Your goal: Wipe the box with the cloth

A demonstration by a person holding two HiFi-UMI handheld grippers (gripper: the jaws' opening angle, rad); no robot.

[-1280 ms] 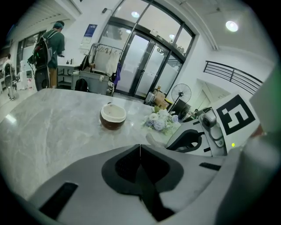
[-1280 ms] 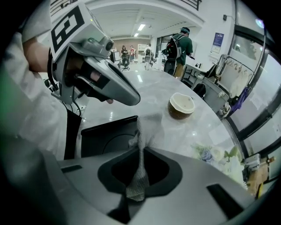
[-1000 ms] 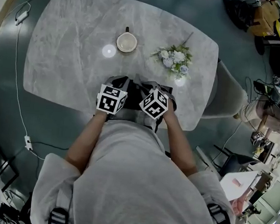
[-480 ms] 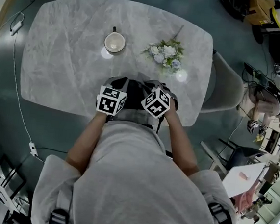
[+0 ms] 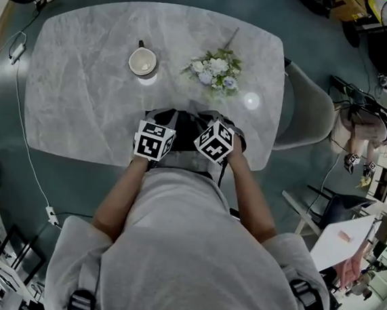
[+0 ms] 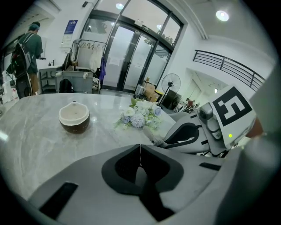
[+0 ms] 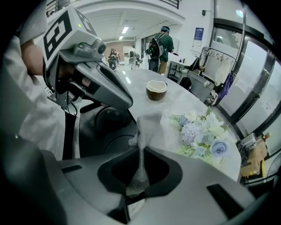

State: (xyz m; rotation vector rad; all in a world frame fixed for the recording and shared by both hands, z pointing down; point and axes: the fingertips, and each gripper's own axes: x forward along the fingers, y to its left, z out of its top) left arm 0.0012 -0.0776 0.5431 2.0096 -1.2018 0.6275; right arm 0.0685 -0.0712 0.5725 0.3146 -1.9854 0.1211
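Cup (image 5: 142, 61) and flowers (image 5: 212, 69) are drifting toward nine o'clock in head view. Only its own view is showing my right hand-held gripper (image 7: 141, 151) pinching the cloth (image 7: 144, 125); my left hand-held gripper (image 6: 140, 147) is sitting closed, empty.

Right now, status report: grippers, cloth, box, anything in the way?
Left gripper shut, empty. Right gripper shut on cloth, close to dark box at table edge. Cup and flowers farther back, apart.

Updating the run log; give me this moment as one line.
left gripper shut, empty | right gripper shut on cloth | cup and flowers on table
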